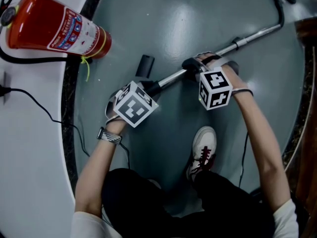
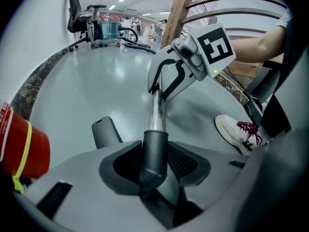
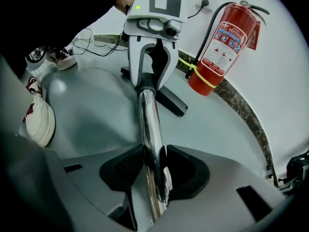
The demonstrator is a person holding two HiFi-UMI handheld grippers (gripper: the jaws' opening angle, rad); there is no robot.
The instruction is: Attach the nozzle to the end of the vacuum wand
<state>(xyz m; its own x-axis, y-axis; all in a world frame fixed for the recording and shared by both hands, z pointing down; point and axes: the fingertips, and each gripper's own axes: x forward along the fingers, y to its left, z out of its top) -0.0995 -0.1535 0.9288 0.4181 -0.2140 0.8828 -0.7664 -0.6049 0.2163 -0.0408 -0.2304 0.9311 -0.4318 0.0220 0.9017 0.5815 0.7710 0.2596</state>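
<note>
Nearest of all, the left gripper (image 2: 155, 166) has its grey fingers (image 2: 82, 187) closed on the dark grey plastic collar (image 2: 154, 151) at the end of the long chrome metal vacuum wand (image 2: 155, 111). The collar sits squarely between the ribbed pads. Further up the tube, well beyond those fingertips, the right gripper (image 3: 153, 170) is clamped on the bare chrome, so both grippers carry the wand clear of the glossy grey-green floor (image 1: 198, 19). The flat black plastic nozzle (image 1: 145, 65) lies loose on that floor just past the left fingers, off to one side of them and touching neither gripper, so it is not yet fitted. A red fire extinguisher (image 1: 54, 26) lies further out beyond the nozzle, and a white shoe with red laces (image 1: 203, 148) stands on the near side of the right fingers. The wand looks rigid and fairly light, but the polished tube is probably slippery and long enough to swing or roll in a loose grip. The matt collar looks like the surer place to hold it. The nozzle should be light, hard plastic, best taken across its flat body with the socket end left free. One set of fingers would have to let go of the wand to fetch it.
</note>
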